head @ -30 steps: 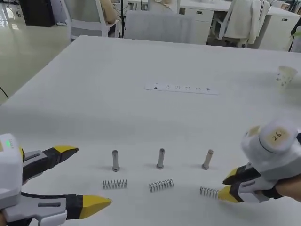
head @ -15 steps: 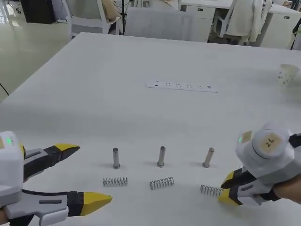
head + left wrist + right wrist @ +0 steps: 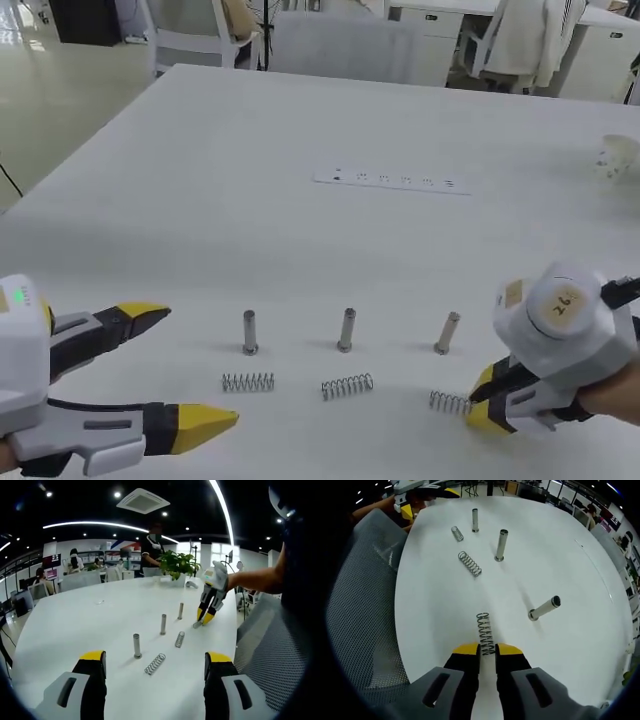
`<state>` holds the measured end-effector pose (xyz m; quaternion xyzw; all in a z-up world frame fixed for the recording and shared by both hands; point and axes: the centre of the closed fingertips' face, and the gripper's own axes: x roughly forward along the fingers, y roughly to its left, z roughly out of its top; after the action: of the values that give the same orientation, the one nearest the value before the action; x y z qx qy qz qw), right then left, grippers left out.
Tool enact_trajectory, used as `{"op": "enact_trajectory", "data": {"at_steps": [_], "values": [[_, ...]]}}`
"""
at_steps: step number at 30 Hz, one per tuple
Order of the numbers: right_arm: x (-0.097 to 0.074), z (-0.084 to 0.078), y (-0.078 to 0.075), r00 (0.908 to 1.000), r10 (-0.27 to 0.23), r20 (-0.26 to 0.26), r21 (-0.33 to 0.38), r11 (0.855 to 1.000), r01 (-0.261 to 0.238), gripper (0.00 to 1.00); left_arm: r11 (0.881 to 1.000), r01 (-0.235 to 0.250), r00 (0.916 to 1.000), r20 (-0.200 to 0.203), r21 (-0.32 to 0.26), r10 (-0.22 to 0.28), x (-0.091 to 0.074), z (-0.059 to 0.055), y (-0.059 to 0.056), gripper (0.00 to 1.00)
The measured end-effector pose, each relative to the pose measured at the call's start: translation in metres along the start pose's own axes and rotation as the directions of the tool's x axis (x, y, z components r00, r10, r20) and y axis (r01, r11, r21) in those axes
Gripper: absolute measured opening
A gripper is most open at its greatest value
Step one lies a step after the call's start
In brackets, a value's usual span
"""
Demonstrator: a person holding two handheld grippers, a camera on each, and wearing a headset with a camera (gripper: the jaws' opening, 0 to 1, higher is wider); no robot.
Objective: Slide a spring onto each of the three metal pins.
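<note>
Spread wide, the left tongs [image 3: 200,368] sit at the near left corner of the white bench [image 3: 300,240], yellow-tipped jaws pointing right along the row and gripping nothing. Just to their right, the left short steel pin [image 3: 249,332] stands on its flat foot, with the left coiled wire spring [image 3: 248,382] lying on its side just in front of it. Next comes the middle steel pin [image 3: 346,330], also upright, with the middle wire spring [image 3: 347,386] lying before it. The right steel pin [image 3: 447,333] stands third, and the right wire spring [image 3: 448,402] lies in front of it. None of the pins carries a spring.

Beyond the row, well apart from it, a flat white power strip [image 3: 390,181] lies on the bench, and a small pale paper cup [image 3: 612,157] stands near the far right edge. Neither is in the way, and the bench between the tongs and the pins is bare. A grey mesh chair [image 3: 365,605] sits at the near edge.

At the right, the right tongs [image 3: 480,400] are lowered to the bench surface with their tips pointing left. Their jaws are drawn close and pinch the near end of the right wire spring, whose other end rests on the bench. In the left gripper view, a bare forearm reaches in from the right behind them.
</note>
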<state>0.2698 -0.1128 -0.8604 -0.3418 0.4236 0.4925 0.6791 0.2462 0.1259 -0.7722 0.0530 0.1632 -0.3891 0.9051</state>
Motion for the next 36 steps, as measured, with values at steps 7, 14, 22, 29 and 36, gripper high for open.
{"op": "enact_trajectory", "data": {"at_steps": [7, 14, 22, 29, 36], "values": [[0.0, 0.0, 0.001, 1.0, 0.004, -0.006, -0.008, 1.0, -0.004, 0.09, 1.0, 0.007, 1.0, 0.003, 0.001, -0.007, 0.0, 0.001, -0.002, 0.76], [-0.003, 0.005, 0.003, 1.0, 0.005, 0.006, -0.013, 1.0, -0.005, 0.08, 1.0, 0.021, 0.9998, 0.001, 0.002, -0.021, 0.001, 0.001, -0.007, 0.75], [-0.01, 0.019, 0.006, 0.9995, 0.009, 0.031, -0.024, 1.0, -0.008, 0.08, 0.998, 0.062, 0.9981, -0.005, 0.003, -0.062, 0.003, 0.001, -0.015, 0.68], [-0.014, 0.033, 0.01, 0.9988, 0.015, 0.046, -0.054, 0.998, -0.013, 0.08, 0.994, 0.104, 0.9943, -0.025, 0.017, -0.103, 0.008, -0.001, -0.023, 0.63], [-0.017, 0.05, 0.017, 0.9975, 0.036, 0.061, -0.103, 0.994, -0.029, 0.08, 0.987, 0.155, 0.9873, -0.04, 0.034, -0.154, 0.014, 0.002, -0.031, 0.56]]}}
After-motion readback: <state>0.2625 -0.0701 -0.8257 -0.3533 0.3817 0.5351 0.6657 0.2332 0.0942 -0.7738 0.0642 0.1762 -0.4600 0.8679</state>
